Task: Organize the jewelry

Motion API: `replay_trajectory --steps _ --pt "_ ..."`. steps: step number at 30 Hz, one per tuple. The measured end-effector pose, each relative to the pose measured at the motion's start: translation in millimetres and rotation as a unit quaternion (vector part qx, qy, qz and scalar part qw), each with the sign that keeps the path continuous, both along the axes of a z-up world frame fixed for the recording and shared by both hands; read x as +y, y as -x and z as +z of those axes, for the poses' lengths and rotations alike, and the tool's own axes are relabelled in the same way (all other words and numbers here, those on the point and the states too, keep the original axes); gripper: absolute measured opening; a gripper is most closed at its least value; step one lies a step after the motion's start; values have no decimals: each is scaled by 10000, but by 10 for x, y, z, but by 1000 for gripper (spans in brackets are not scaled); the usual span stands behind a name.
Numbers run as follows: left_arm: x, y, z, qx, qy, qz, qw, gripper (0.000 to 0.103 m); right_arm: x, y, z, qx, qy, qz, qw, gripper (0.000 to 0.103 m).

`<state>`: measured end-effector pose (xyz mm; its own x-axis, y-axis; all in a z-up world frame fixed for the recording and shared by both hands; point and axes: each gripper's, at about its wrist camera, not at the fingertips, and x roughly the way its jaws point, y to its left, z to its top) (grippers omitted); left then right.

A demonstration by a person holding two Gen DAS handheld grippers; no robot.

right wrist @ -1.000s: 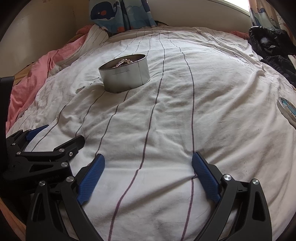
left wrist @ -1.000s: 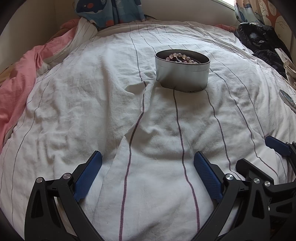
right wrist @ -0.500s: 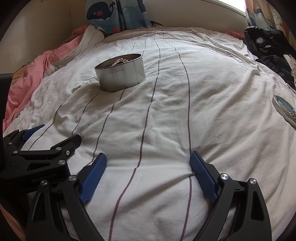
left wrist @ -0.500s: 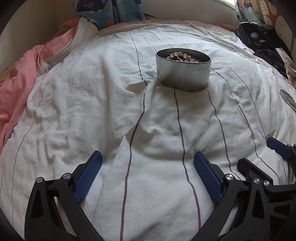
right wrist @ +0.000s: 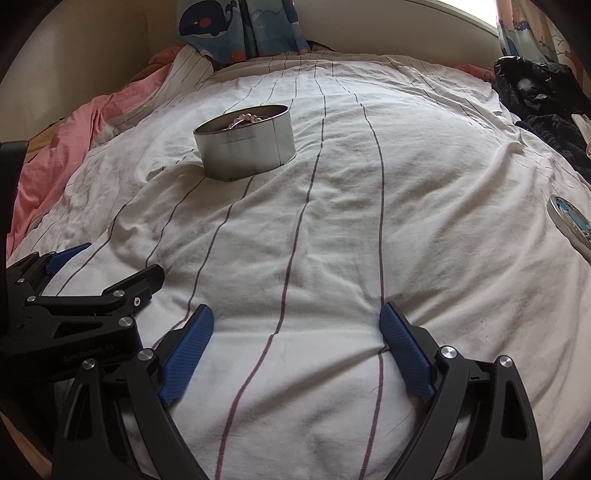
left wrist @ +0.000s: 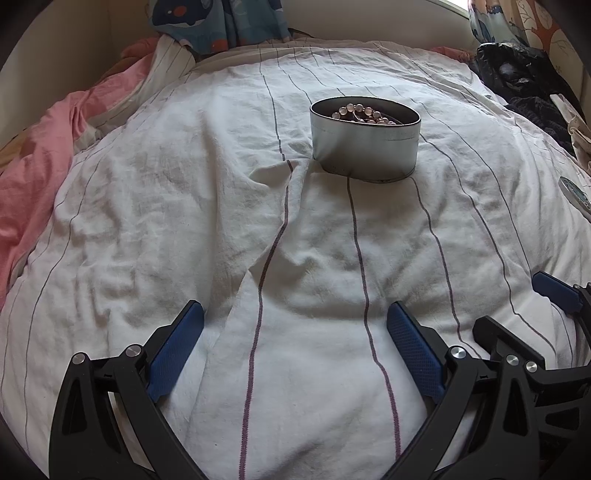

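Note:
An oval silver tin (left wrist: pixel 365 146) stands on a white striped bedsheet (left wrist: pixel 184 206), straight ahead in the left wrist view and at the upper left (right wrist: pixel 245 146) in the right wrist view. Pale beaded jewelry (left wrist: pixel 360 112) lies inside it, its beads (right wrist: pixel 245 120) just showing over the rim. My left gripper (left wrist: pixel 295 332) is open and empty, well short of the tin. My right gripper (right wrist: pixel 297 334) is open and empty too, beside the left one. The tin's lid (right wrist: pixel 570 221) with a blue picture lies at the far right, its edge (left wrist: pixel 576 194) also showing.
Pink bedding (left wrist: pixel 33 158) is bunched along the left side. Dark clothes (right wrist: pixel 543 99) are heaped at the back right. A blue whale-print fabric (right wrist: pixel 236 26) hangs at the head of the bed against the wall.
Both grippers have drifted slightly; the tin sits a little higher and further right in the right wrist view. Both stay open and empty.

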<state>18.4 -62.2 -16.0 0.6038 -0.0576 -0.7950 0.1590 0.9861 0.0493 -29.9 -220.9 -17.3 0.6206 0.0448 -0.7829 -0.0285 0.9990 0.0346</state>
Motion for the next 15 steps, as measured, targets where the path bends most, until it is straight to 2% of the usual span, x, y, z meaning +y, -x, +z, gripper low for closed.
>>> replay_trajectory --steps 15 --pt "5 -4 -1 1 -10 0 10000 96 8 1 0 1 1 0 10000 88"
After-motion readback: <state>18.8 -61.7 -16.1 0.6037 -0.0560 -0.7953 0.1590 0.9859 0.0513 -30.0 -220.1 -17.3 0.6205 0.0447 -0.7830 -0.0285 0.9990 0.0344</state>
